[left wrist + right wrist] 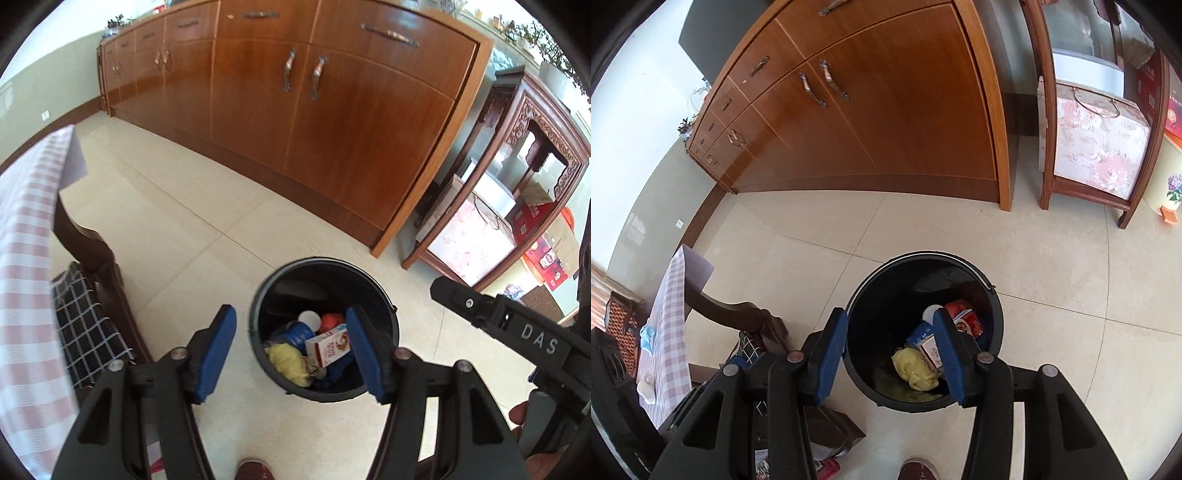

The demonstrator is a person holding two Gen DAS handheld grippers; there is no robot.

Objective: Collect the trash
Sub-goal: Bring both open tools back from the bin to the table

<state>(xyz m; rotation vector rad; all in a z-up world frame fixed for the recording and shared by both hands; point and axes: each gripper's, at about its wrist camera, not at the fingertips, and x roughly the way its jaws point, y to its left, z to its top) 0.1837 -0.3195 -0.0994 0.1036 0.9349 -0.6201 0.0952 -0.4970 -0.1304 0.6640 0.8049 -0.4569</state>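
Observation:
A black trash bin [384,306] [871,295] stands on the tiled floor. Inside it lie a yellow crumpled wad [286,360] [914,369], a white carton [327,347], a blue can with a white lid [295,332] and a red wrapper [967,317]. My left gripper [291,350] is open and empty above the bin. My right gripper [892,356] is open and empty above the bin too; its arm also shows at the right in the left wrist view [517,328]. On the checked tablecloth [670,317] lie a blue mask [647,338] and a white wad [646,386].
A wooden sideboard [295,103] [871,118] runs along the back. A carved stand with a floral box [469,236] [1097,147] is at the right. A dark chair with a checked cushion [85,325] stands left of the bin. A shoe [255,469] shows below.

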